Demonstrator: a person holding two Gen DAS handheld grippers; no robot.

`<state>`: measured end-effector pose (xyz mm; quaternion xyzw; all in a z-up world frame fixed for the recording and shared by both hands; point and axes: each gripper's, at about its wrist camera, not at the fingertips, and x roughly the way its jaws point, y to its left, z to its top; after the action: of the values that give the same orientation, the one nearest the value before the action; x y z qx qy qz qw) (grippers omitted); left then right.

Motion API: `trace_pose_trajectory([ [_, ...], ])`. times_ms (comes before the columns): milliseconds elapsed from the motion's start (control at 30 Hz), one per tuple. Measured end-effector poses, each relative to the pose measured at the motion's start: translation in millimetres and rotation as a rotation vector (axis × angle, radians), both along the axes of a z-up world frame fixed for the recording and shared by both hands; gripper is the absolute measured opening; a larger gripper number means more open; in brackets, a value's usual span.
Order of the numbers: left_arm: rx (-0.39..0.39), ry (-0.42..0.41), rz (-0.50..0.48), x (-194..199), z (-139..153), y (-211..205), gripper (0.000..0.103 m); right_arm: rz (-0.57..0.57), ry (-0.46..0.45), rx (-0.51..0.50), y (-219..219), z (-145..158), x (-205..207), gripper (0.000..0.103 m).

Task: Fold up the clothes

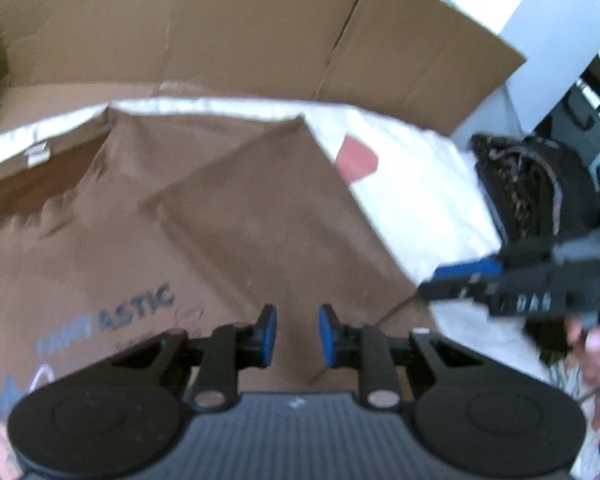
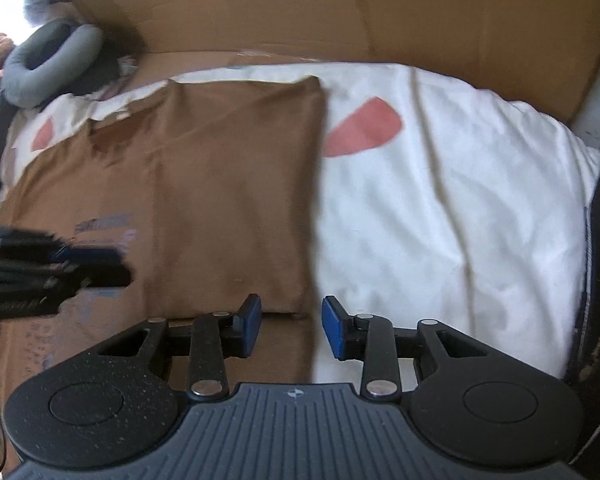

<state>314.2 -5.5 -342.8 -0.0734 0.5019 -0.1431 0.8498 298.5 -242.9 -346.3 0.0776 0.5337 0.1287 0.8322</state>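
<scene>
- Brown tee flat on white duvet, right side folded in; neck at 11 in left view.
- L claw and R claw both gaping, holding nothing, hovering over hem.
- Risk: fold flap lies loose; a careless grab could drag it open or bunch duvet w/ it.

— How many garments are laid out?
— One brown T-shirt, with one side folded over.
— And under it?
— One white sheet with two pink patches showing, plus one cardboard panel behind.
— Grippers?
— Two: the left gripper and the right gripper, each with two blue-padded fingers parted.
— Anything else?
— One grey neck pillow, one person's hand.
</scene>
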Motion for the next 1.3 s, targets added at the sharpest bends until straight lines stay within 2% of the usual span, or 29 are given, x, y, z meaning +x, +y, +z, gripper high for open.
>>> trace_pose_trajectory([
  [133,-0.002,-0.036,-0.020,6.8,-9.2,-11.8,0.024,0.006,-0.044,0.022,13.6,2.6,-2.8,0.035],
  [233,0.004,-0.024,-0.032,6.8,-24.9,-15.4,0.024,0.011,-0.079,0.012,25.6,-2.2,-2.5,0.032],
  [267,0.013,-0.017,-0.034,5.9,-30.3,-15.7,0.024,0.008,-0.071,0.007,28.0,-7.2,-1.7,0.027],
  [400,0.034,-0.018,-0.040,-3.0,-41.3,-14.4,0.027,0.012,-0.034,-0.040,33.0,-26.8,-2.7,0.026],
  [500,0.028,-0.017,-0.045,-9.2,-37.4,-11.8,0.036,-0.007,-0.019,-0.027,30.9,-36.1,-6.3,0.026],
  [600,0.016,-0.023,-0.023,-16.6,-25.6,-3.5,0.047,-0.037,-0.022,-0.028,32.8,-32.3,-7.3,0.027],
  [700,-0.010,-0.020,0.013,-24.1,-12.9,7.2,0.052,-0.077,-0.035,-0.014,33.1,-21.7,-12.9,0.033],
  [733,-0.011,-0.016,0.030,-25.9,-8.9,10.4,0.054,-0.086,-0.037,-0.008,33.2,-18.9,-14.9,0.038],
  [867,0.011,0.011,0.085,-31.4,15.2,22.1,0.054,-0.097,-0.036,-0.008,37.0,-7.6,-21.2,0.039],
  [1000,0.053,0.024,0.076,-42.6,62.5,25.9,0.071,-0.115,-0.005,-0.015,39.5,14.3,-26.3,0.042],
  [1067,0.076,0.028,0.046,-49.6,88.8,22.0,0.080,-0.134,-0.012,-0.025,39.5,37.4,-33.1,0.064],
  [1200,0.126,0.055,0.013,-62.3,137.1,12.1,0.086,-0.137,-0.012,-0.025,39.5,82.0,-46.7,0.075],
  [1233,0.144,0.055,0.011,-65.2,147.3,9.5,0.092,-0.145,-0.005,-0.030,38.2,92.5,-50.1,0.077],
  [1300,0.158,0.073,0.019,-69.3,165.3,5.9,0.095,-0.164,0.014,-0.028,34.7,113.0,-57.5,0.083],
])
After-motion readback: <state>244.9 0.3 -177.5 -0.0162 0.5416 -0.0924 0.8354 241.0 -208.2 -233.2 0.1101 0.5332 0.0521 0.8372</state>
